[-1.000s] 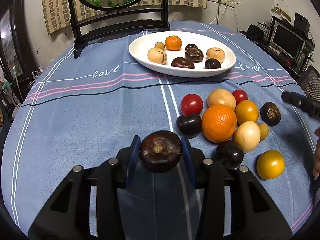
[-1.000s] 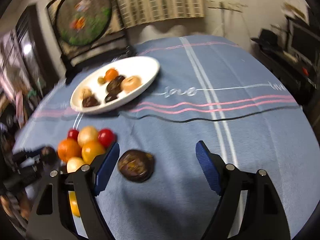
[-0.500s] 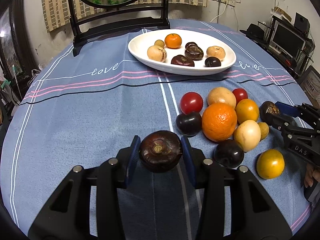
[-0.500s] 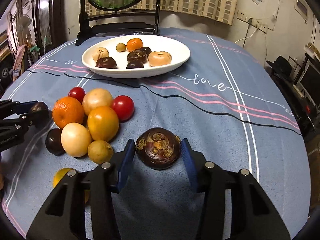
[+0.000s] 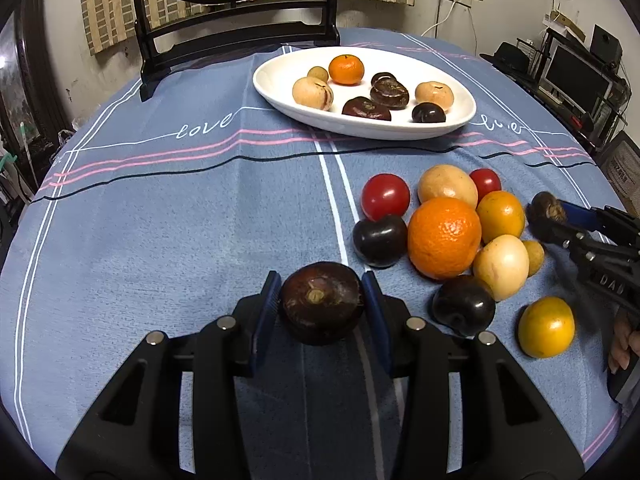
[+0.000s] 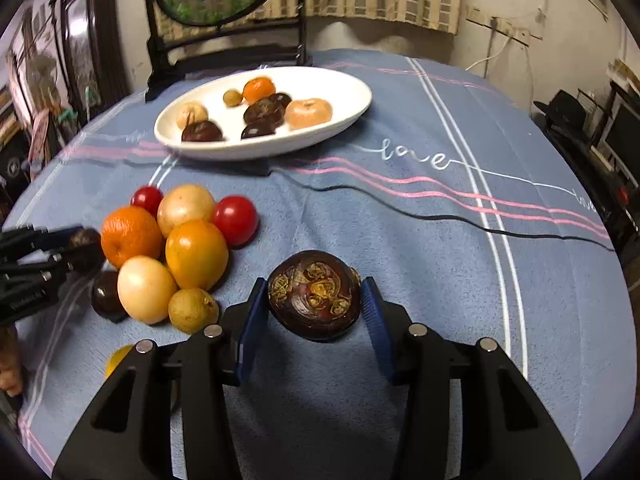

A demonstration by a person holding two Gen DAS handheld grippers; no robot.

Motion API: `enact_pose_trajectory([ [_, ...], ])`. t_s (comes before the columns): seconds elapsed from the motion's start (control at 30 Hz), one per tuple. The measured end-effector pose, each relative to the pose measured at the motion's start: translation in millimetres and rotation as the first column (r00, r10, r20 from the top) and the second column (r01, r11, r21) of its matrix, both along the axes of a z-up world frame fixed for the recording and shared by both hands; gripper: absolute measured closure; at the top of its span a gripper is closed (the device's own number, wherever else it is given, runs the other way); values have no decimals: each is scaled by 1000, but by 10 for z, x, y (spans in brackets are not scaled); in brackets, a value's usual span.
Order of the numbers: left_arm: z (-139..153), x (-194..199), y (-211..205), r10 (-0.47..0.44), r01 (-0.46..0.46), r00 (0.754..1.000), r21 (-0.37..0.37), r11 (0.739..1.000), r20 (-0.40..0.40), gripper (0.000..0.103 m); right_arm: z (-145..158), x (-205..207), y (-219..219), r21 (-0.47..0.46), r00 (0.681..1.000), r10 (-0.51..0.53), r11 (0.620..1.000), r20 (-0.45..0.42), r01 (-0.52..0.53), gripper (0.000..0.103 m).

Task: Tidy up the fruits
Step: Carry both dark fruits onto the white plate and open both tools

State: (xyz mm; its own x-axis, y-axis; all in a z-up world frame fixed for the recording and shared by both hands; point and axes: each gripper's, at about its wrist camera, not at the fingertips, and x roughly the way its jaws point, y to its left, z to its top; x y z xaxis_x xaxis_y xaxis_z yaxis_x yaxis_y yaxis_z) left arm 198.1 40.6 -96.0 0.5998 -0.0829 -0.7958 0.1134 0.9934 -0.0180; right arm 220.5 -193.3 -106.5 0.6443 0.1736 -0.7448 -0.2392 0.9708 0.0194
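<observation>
Both grippers, left (image 5: 322, 300) and right (image 6: 314, 300), clamp one dark fruit (image 5: 321, 302) each.
Fruit (image 6: 315, 295) seems firm, round, maybe slippery; hold across middle, plate (image 5: 280, 96) beyond.

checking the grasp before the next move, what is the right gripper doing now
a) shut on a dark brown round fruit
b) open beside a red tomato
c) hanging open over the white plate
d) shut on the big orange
a: in the right wrist view the right gripper has its blue pads closed on either side of the dark brown round fruit, short of the white plate.
</observation>
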Motion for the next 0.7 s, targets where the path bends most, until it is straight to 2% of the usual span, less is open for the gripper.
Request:
enact_pose_trajectory([
  [0.13, 102, -12, 34, 26, -25, 999, -7, 1000, 45, 61, 125, -14, -121, 75, 999, -37, 997, 34, 34, 56],
  [0.27, 387, 152, 75, 49, -49, 994, -8, 999, 100, 61, 317, 18, -136, 135, 998, -35, 991, 61, 27, 55],
  [0.47, 815, 745, 10, 80, -83, 983, 7, 997, 167, 61, 777, 417, 100, 113, 992, 5, 993, 122, -19, 55],
  [0.57, 821, 1125, -30, 101, -102, 980, -3, 995, 171, 61, 880, 738, 183, 138, 991, -4, 990, 131, -14, 55],
  [0.7, 716, 1568, 4, 123, -123, 982, -14, 992, 141, 61, 841, 1208, 249, 168, 993, -27, 986, 111, 8, 55],
])
